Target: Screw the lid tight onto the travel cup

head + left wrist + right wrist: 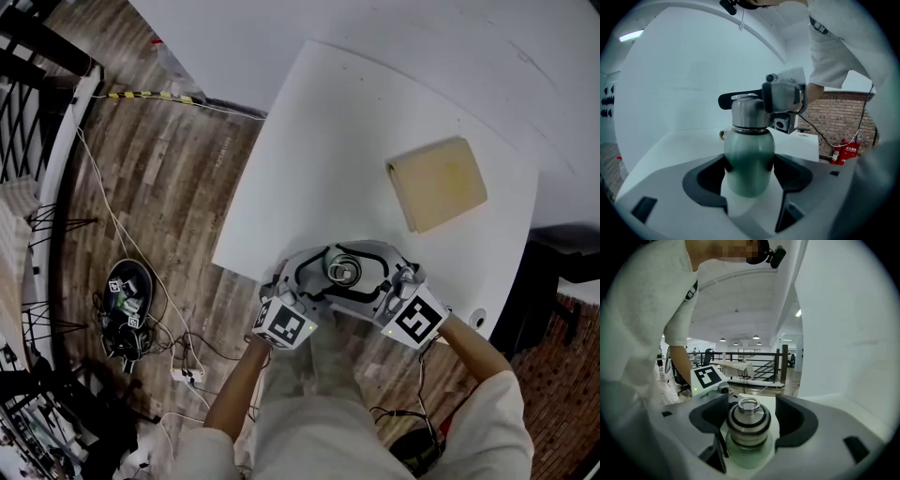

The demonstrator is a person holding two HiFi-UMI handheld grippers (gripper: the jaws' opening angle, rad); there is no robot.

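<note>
The left gripper (750,180) has its jaws clamped on the green body of the travel cup (749,157), the dark pads pressing in from both sides. That grip looks meant to stop the cup from spinning while the lid is turned. The cup stands upright close to the near edge of the table (309,141), about midway along that edge.

The steel lid (748,420) sits on the cup's mouth, with a small ring on top. The right gripper (752,423) comes in higher, at lid level. Its jaws stand apart around the lid, with a clear gap on one side, so it is not gripping. Judging from this, it is placed to take a fresh hold for another twist. How tight the lid is cannot be told.

The table is white and bare apart from a tan flat block (436,183) lying toward the right edge, well apart from the cup. To the left of the table is a wood floor (178,178) with loose cables (173,347) and a black railing (28,103). The left gripper view shows a brick wall (839,117) and red fire extinguishers (846,152) at the right.
</note>
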